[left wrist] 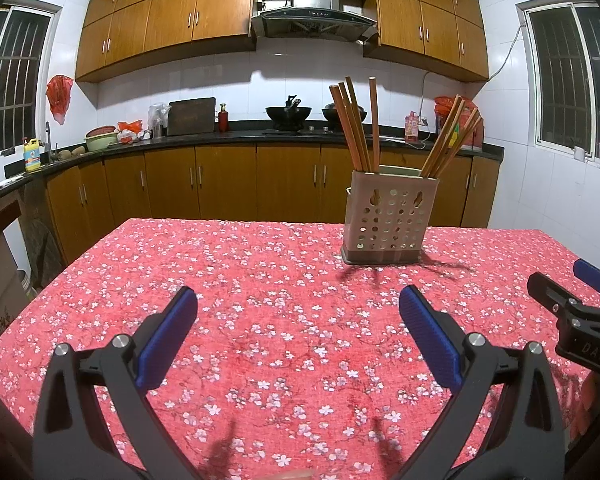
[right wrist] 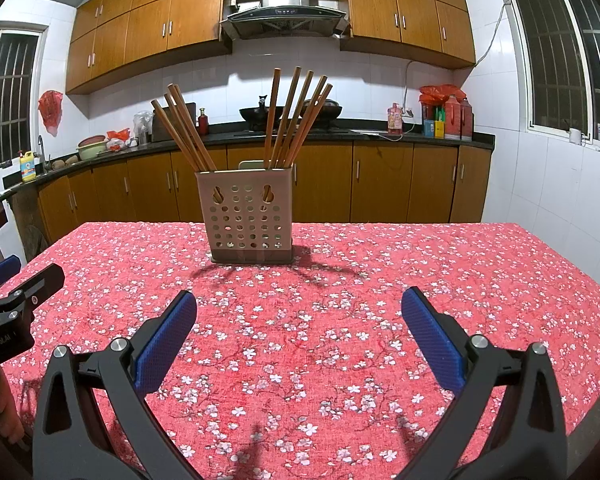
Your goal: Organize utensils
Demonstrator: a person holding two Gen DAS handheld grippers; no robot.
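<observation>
Kitchen cabinets and a dark counter stand behind a table (right wrist: 460, 264) under a red flowered cloth, where a perforated holder (right wrist: 249, 213) sits near the far edge with chopsticks (right wrist: 188, 132) fanned upright in two bunches. Both the left gripper (left wrist: 298, 304) and the right gripper (right wrist: 299, 308) hover low over bare cloth, jaws spread wide and holding nothing — likely the sorting is done, since no utensil lies loose
</observation>
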